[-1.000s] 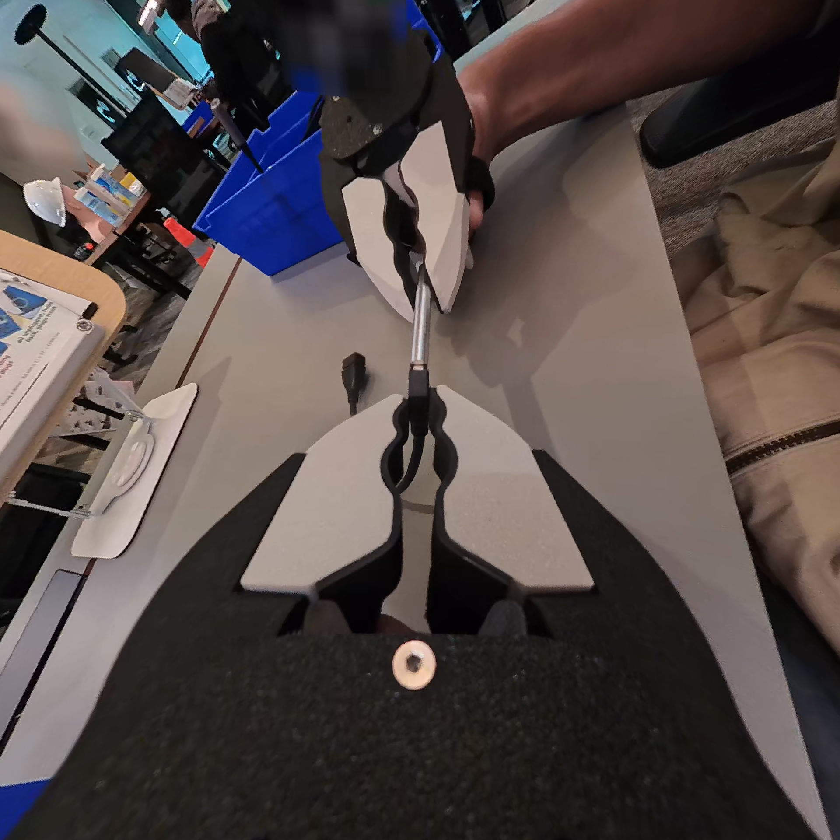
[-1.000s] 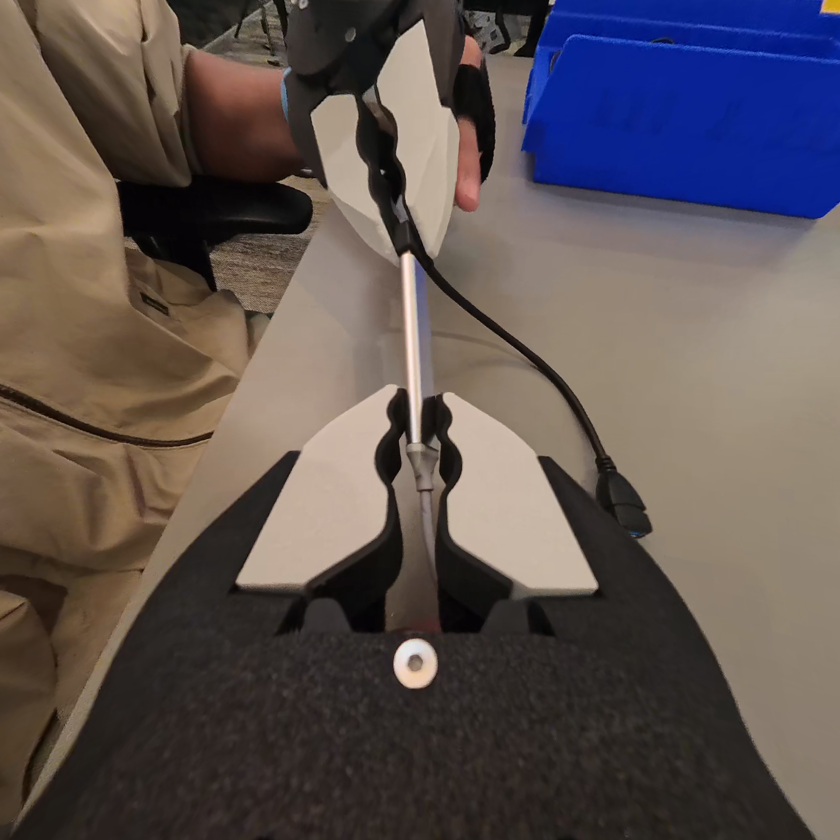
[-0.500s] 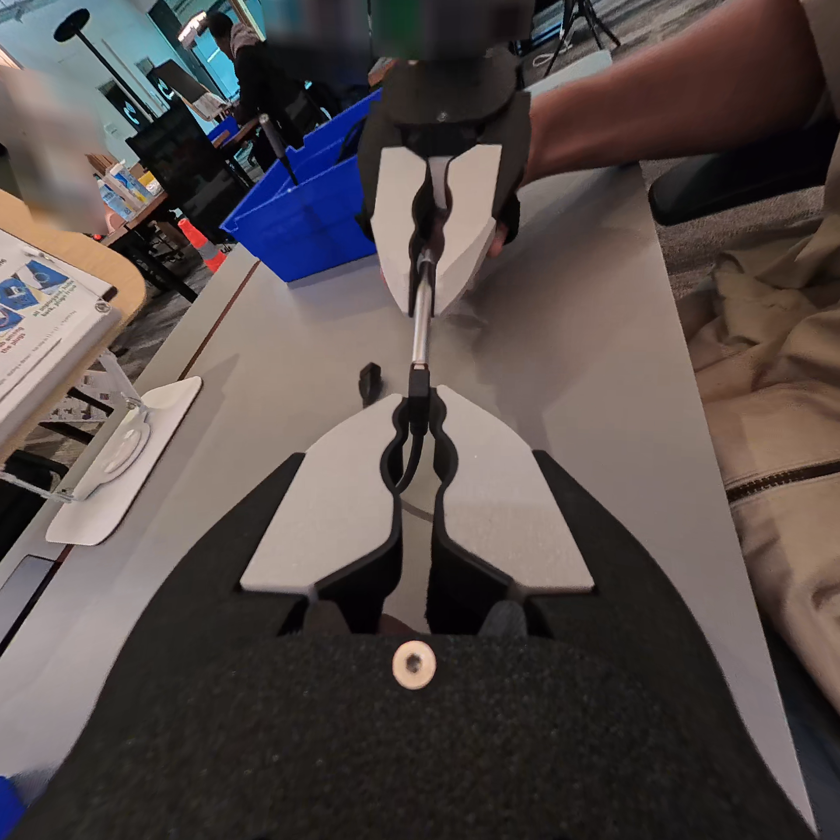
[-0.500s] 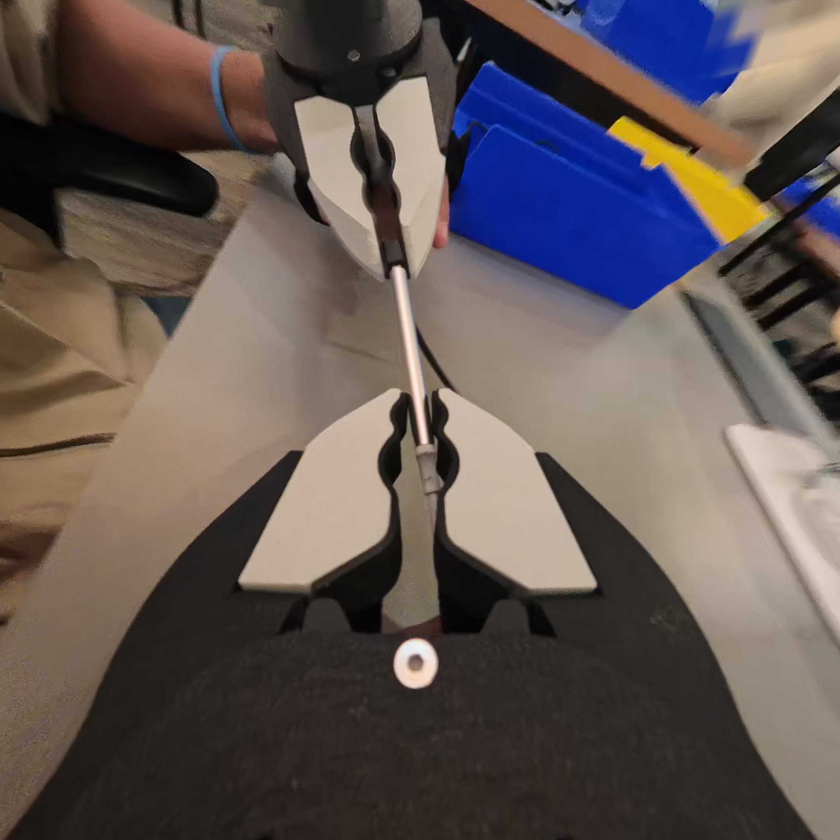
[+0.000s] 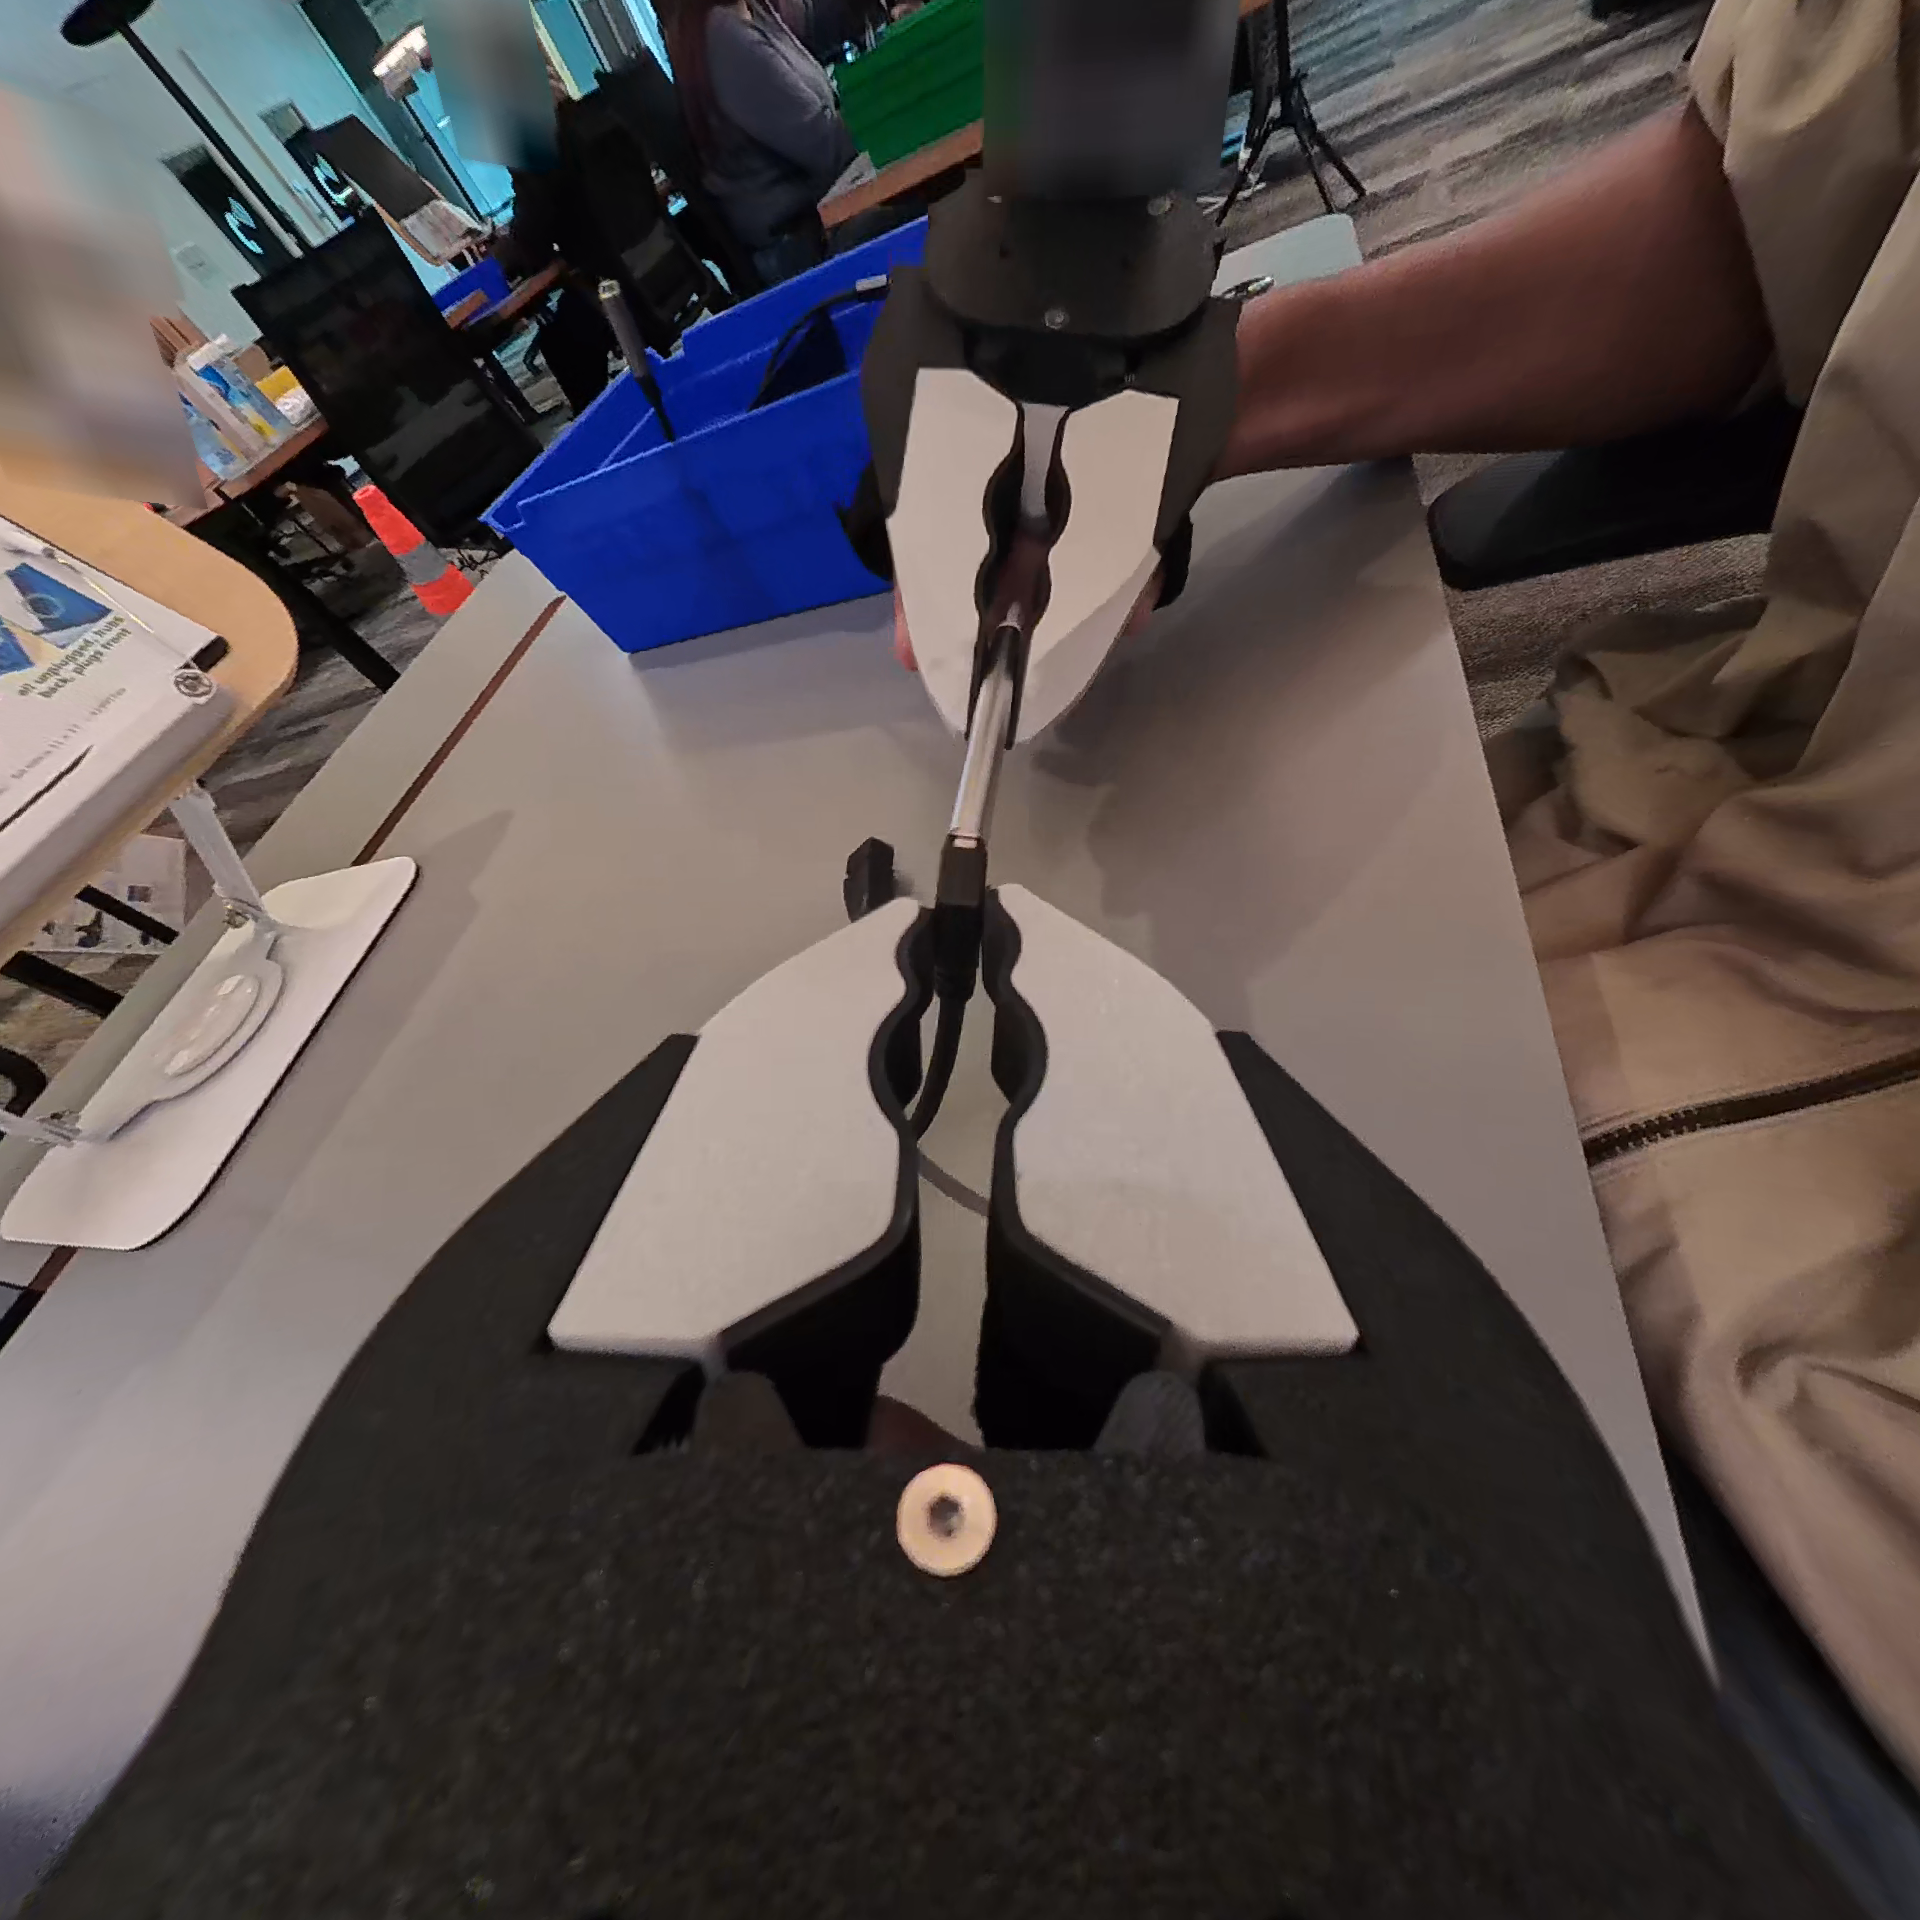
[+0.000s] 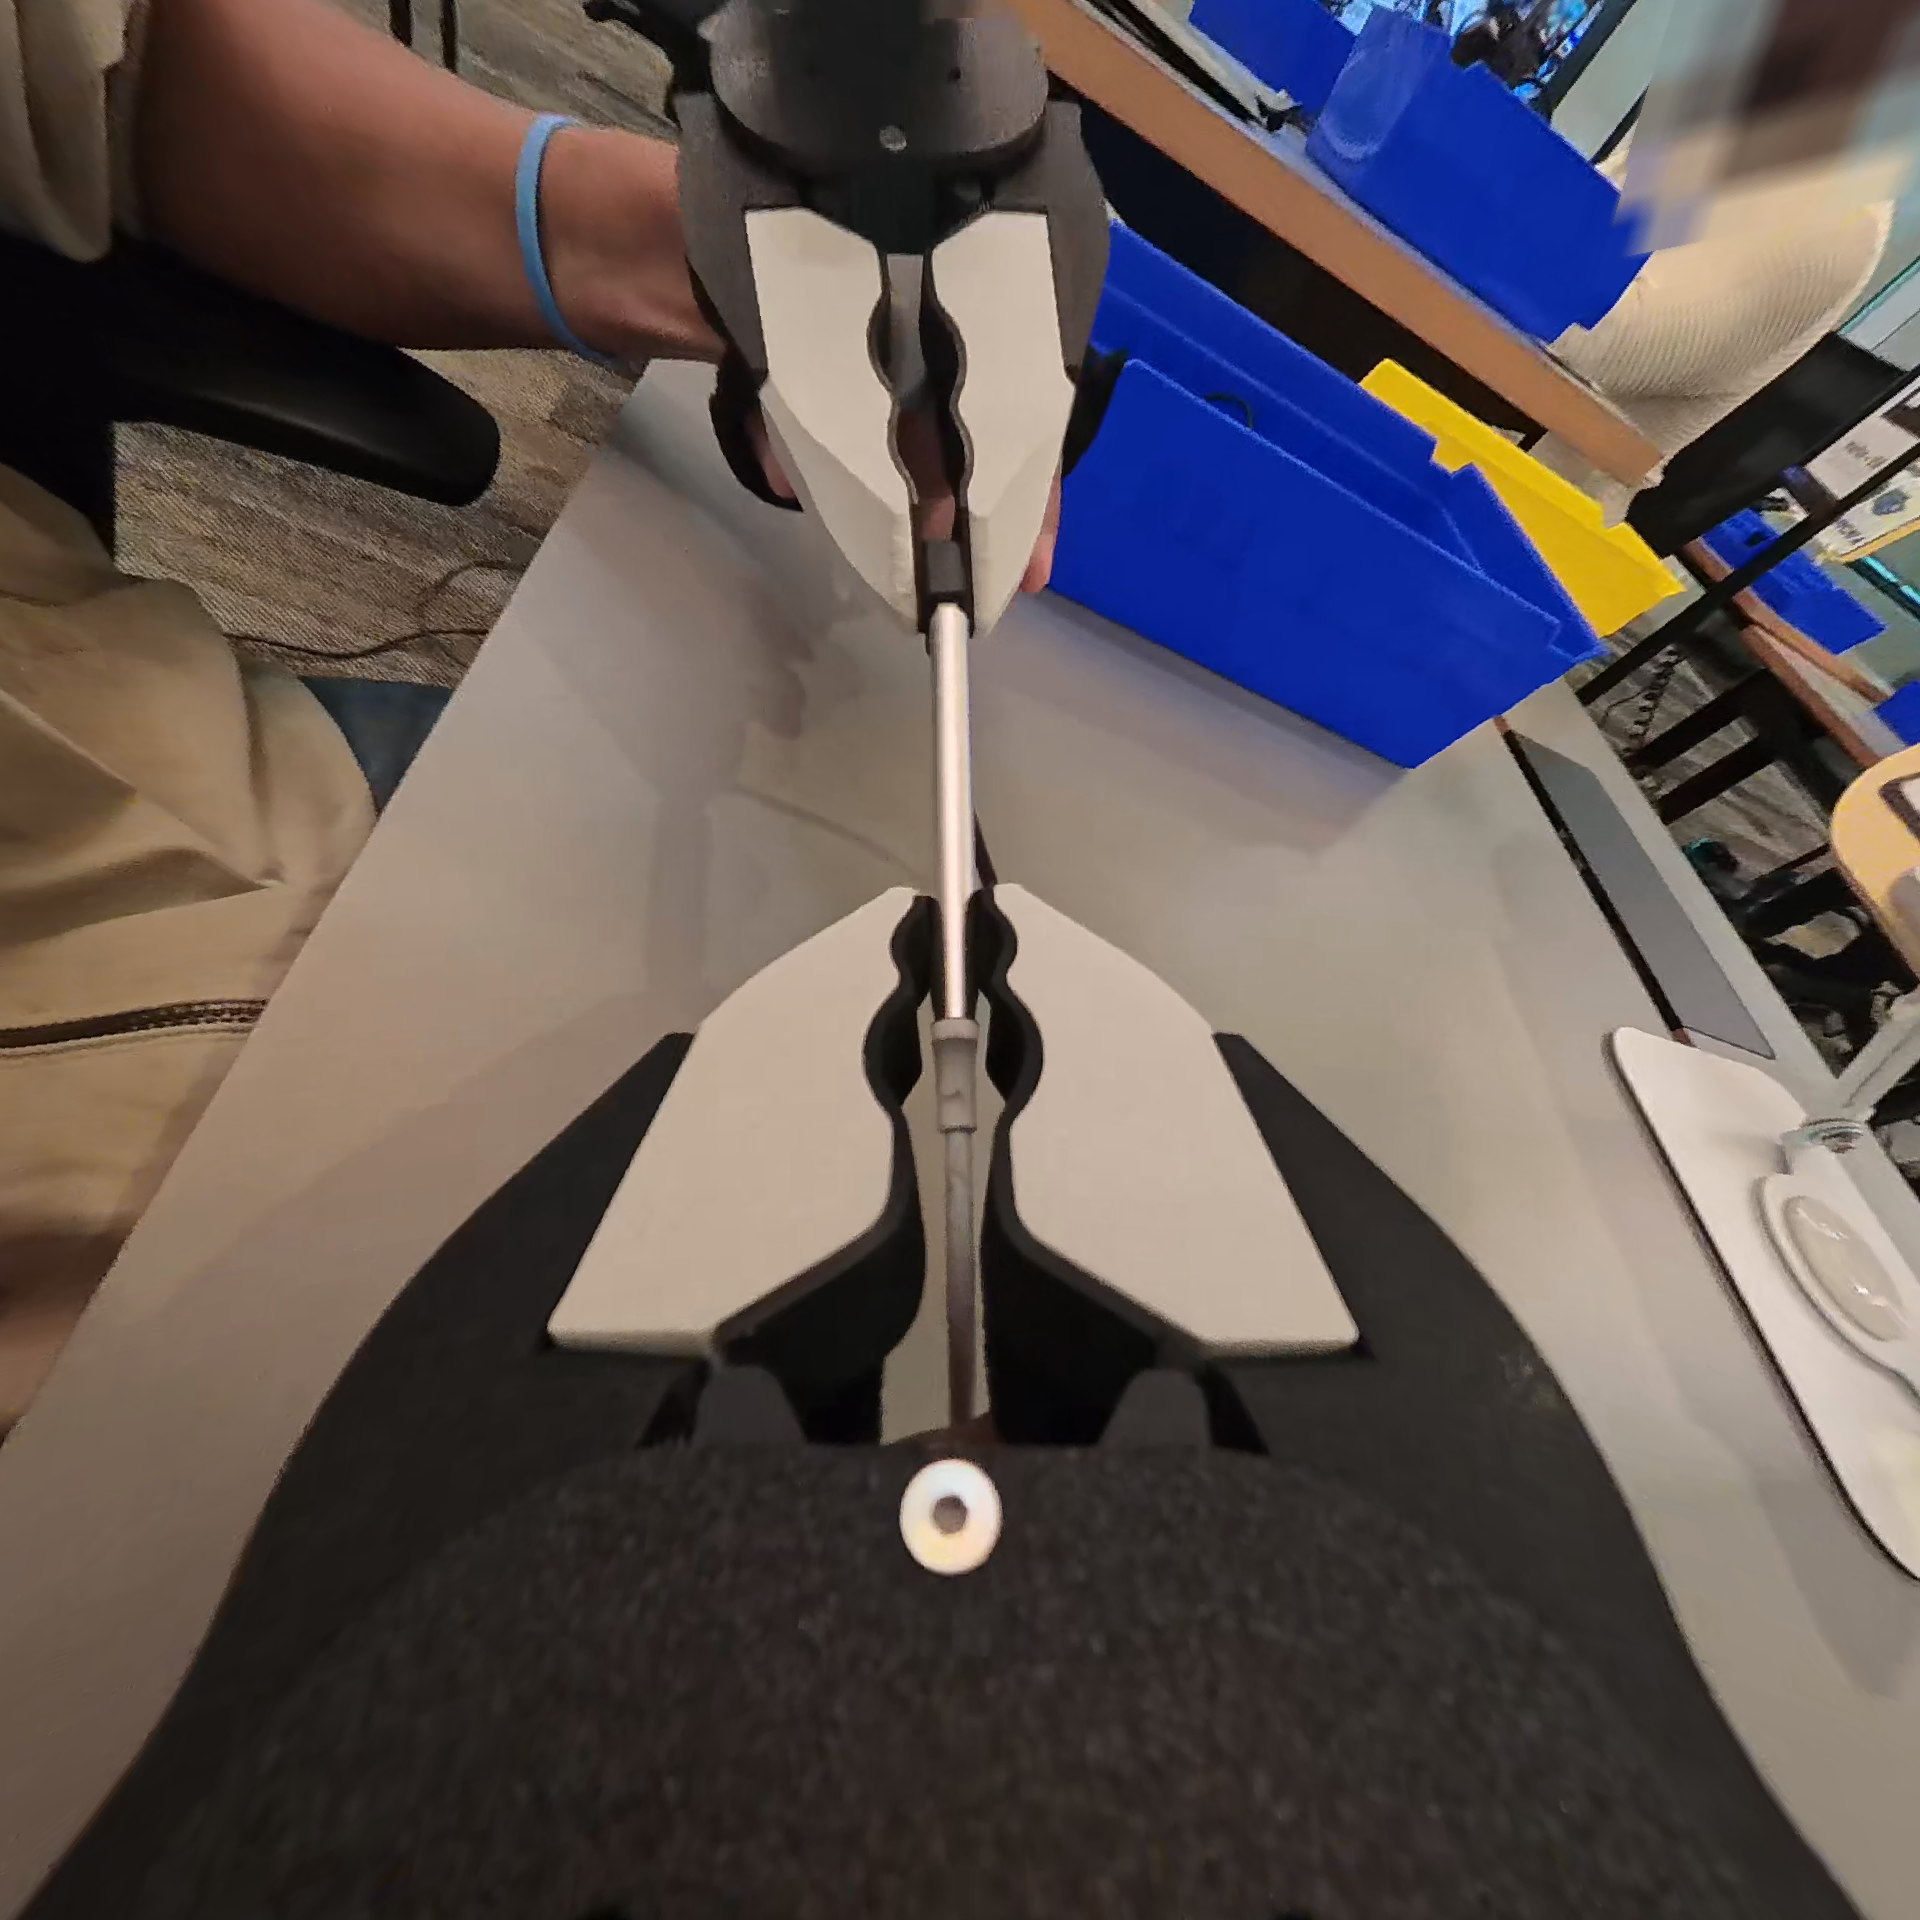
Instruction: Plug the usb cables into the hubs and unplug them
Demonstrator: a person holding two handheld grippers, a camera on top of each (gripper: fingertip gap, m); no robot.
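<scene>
My left gripper [image 5: 956, 920] is shut on the black plug [image 5: 958, 883] of a USB cable, whose cord hangs down between the fingers. My right gripper [image 6: 954, 906] is shut on a slim silver hub [image 6: 951, 748], seen edge-on, with its grey lead [image 6: 956, 1195] running back between the fingers. The two grippers face each other above the grey table [image 5: 1247, 831]. The plug [image 6: 943, 566] meets the hub's [image 5: 982, 748] far end in one straight line. A second black connector [image 5: 868, 873] lies on the table just left of my left fingertips.
Blue bins [image 5: 707, 540] [image 6: 1278, 582] stand at the table's far side, with a yellow bin [image 6: 1538, 520] behind them. A white stand base [image 5: 208, 1039] [image 6: 1766, 1247] sits at the table's edge. A person in a beige jacket [image 5: 1714, 935] sits along the other side. Across from one pair of fingers to the other is roughly 6 cm.
Both grippers have swung round and tilted up while keeping their grips. The hub and plug stay joined in line. The loose connector has slid nearer my left fingertips in view.
</scene>
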